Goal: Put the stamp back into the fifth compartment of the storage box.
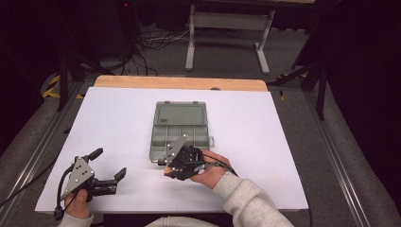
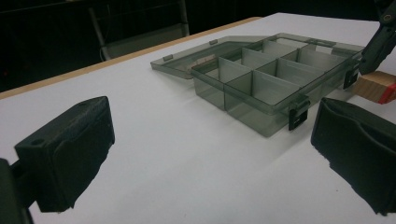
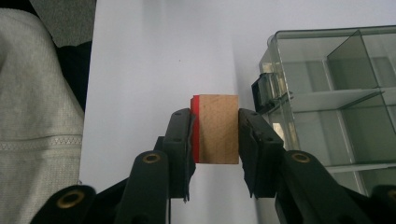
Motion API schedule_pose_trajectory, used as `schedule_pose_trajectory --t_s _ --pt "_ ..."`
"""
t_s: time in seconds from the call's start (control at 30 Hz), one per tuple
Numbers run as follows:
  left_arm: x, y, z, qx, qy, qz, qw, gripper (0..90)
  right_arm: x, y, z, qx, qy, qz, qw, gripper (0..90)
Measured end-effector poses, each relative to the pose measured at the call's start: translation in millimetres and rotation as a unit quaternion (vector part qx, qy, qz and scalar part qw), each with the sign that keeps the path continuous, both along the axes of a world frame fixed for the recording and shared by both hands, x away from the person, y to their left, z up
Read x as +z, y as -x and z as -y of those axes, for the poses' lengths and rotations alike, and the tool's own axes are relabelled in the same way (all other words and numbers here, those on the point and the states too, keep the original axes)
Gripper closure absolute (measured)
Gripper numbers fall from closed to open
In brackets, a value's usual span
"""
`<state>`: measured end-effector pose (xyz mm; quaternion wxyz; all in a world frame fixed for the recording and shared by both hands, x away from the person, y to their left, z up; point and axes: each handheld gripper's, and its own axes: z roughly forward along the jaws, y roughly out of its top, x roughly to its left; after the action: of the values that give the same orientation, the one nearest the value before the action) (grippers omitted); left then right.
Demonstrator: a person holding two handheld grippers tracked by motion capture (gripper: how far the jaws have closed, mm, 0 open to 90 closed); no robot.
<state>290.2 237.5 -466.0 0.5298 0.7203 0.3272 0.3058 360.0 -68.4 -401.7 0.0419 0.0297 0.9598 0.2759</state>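
Table (image 1: 265,142): white top with a bare wooden strip along the far edge; wide open surface left and right of the box, and in front of the left gripper.

Compartment box (image 1: 179,132): grey translucent plastic, mid-table, lid (image 1: 180,114) folded flat toward the far side. Dividers show clearly in the left gripper view; its near right corner is hidden under the right gripper in the high view, and the contents of the covered compartments cannot be made out.

Right gripper (image 3: 215,135): at the box's near edge, held by a hand in a pale sleeve (image 1: 250,201) — jaws pinching the wooden block from both sides.

Left gripper (image 1: 111,163): near the table's front-left corner, well apart from the box, jaws spread with nothing between them; its far jaw is cut off at the frame edge in its own view.

Wooden block (image 3: 215,128): small, one face red, just beside the box's latch (image 3: 264,91), outside the compartments. Whether it touches the tabletop cannot be told.
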Motion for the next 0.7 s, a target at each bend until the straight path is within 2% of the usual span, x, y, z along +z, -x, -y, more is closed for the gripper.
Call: schedule_pose_trajectory --t_s 0.4,0.7 --pt "0.1 -0.3 -0.6 -0.001 -0.001 0.0 1.0 0.6 10.7 -4.4 0.7 -0.008 -0.031 0.008 0.9994 66.5" --pt "0.2 -0.4 -0.8 0.0 -0.003 0.001 1.0 0.6 17.8 -9.5 -2.5 -0.011 -0.032 0.02 0.9992 66.5"
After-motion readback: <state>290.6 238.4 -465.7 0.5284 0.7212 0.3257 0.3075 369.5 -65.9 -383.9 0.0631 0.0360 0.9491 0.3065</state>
